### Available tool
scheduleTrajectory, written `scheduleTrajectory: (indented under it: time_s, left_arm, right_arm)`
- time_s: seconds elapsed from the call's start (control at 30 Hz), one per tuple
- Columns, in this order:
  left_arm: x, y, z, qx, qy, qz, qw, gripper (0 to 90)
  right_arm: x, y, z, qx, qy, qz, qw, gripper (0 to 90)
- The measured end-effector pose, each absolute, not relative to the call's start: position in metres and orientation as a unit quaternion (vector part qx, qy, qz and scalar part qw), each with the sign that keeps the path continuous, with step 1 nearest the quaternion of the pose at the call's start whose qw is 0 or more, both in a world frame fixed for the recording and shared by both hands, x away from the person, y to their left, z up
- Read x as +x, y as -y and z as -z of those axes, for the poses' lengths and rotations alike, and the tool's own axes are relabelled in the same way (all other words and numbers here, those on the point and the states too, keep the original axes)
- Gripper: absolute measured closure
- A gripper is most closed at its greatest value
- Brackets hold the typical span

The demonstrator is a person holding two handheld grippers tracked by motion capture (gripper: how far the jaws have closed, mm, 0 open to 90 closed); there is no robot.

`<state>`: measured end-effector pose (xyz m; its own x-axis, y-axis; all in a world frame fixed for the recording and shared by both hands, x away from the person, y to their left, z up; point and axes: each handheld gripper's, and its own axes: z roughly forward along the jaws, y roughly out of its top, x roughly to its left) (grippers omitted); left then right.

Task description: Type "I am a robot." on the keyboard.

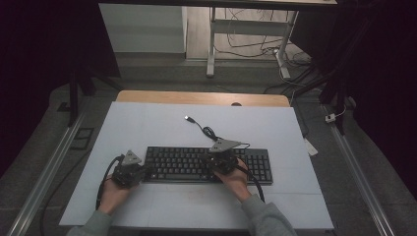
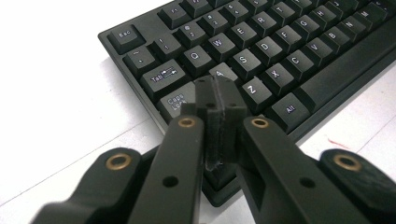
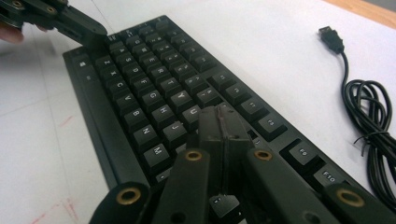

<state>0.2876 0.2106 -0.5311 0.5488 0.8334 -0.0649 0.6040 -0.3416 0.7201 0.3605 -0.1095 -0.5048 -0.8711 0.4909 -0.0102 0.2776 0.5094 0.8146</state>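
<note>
While both hands rest at the near edge of the white worktop (image 1: 162,123), the black keyboard (image 1: 196,164) lies across its middle, long side toward the person.

At the keyboard's left end, the left claw (image 1: 142,172) is clenched, its two pads pressed flat together with nothing between them. In the left gripper view its closed tip (image 2: 219,95) sits over the left-hand letter block, just by the A key and beside Caps Lock, with Tab and Q a little beyond; whether the tip actually touches a key cannot be told. The left hand (image 1: 115,194) holds that gripper just off the keyboard's left end.

Further right, the right claw (image 1: 219,164) is also clenched and empty, jaws meeting along a single seam. In the right gripper view its tip (image 3: 223,122) hangs over the keys right of the letter block's middle, close to J and U, and the keyboard (image 3: 154,88) runs away toward the left claw (image 3: 100,39) at the far corner. The right hand (image 1: 236,179) lies at the keyboard's near edge.

Behind the keyboard, toward the right, its cable (image 1: 210,132) lies partly coiled on the worktop, the USB plug (image 1: 188,118) free at its end.
</note>
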Motion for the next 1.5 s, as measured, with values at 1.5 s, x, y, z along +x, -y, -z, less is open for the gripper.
scheduleTrajectory:
  time_s: [1.5]
  left_arm:
    - [0.287, -0.211, 0.531, 0.802, -0.447, -0.162, 0.362, 88.6]
  right_arm:
    - [0.368, 0.087, 0.500, 0.222, -0.872, -0.423, 0.111, 89.7]
